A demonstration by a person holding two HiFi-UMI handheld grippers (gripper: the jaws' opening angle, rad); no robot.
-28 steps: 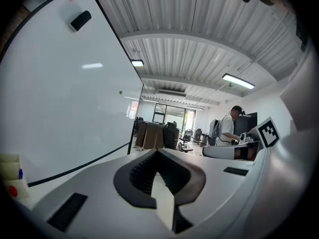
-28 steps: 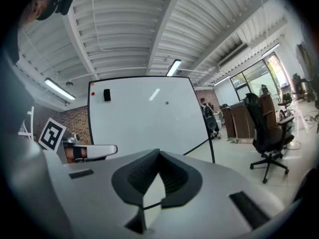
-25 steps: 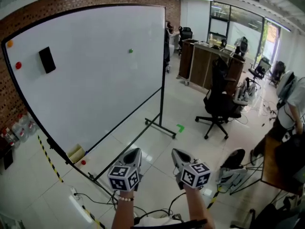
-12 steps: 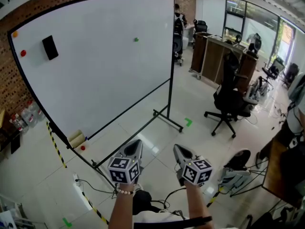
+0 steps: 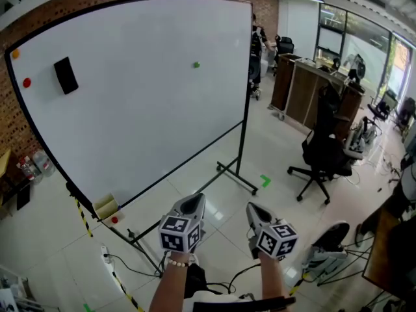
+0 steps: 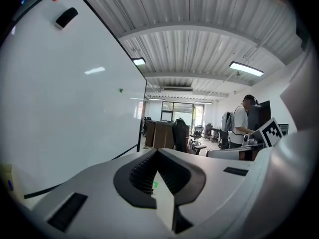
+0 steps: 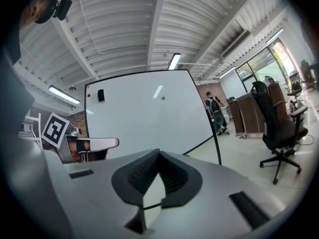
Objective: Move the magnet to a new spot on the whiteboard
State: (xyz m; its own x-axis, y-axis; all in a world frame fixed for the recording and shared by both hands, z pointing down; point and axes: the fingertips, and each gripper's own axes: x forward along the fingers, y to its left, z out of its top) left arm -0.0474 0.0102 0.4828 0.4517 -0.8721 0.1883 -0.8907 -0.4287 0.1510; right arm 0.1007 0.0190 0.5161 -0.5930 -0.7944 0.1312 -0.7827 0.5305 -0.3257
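While the left gripper [image 5: 193,202] and right gripper [image 5: 254,210] are closed tight and hold nothing, the green magnet [image 5: 195,64] sits high on the whiteboard [image 5: 143,116], at 12 o'clock from the left gripper, well apart. The left gripper looks nearer.

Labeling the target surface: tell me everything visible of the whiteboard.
The whiteboard is a large glossy white panel in a thin black frame, upright on a black stand with feet on the tiled floor, before a brick wall. Its face looks unwritten. On it: a green magnet upper right; a red magnet, an orange magnet and a black eraser upper left. At its lower edge sit a yellowish block and a small red thing.
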